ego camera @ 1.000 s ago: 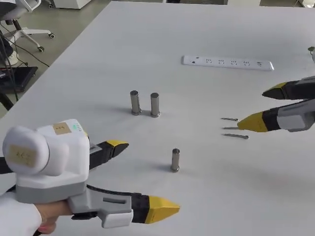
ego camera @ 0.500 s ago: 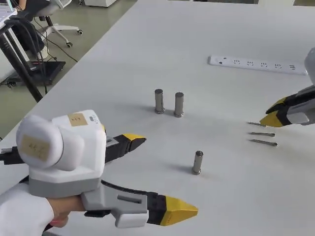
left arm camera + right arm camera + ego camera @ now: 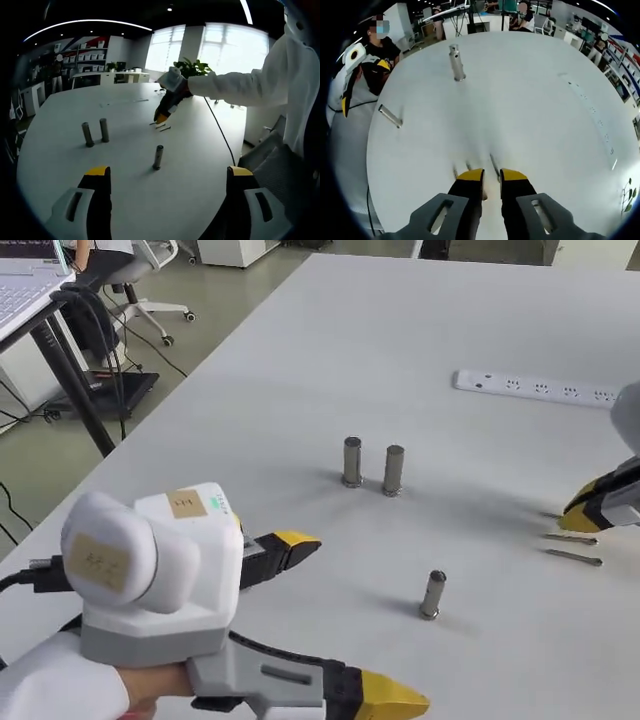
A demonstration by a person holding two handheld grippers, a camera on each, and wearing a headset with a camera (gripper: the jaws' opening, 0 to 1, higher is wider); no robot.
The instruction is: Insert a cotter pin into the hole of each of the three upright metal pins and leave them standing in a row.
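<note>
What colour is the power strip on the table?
White power strip; clearest in the head view.

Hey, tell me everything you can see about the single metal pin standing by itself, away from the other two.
The lone pin is a short, silvery metal cylinder with a slightly wider foot. It stands upright on the white table, apart from the other two pins and nearer the person. Only the table touches it. Nothing is inserted in it, and its hole is too small to make out.
</note>
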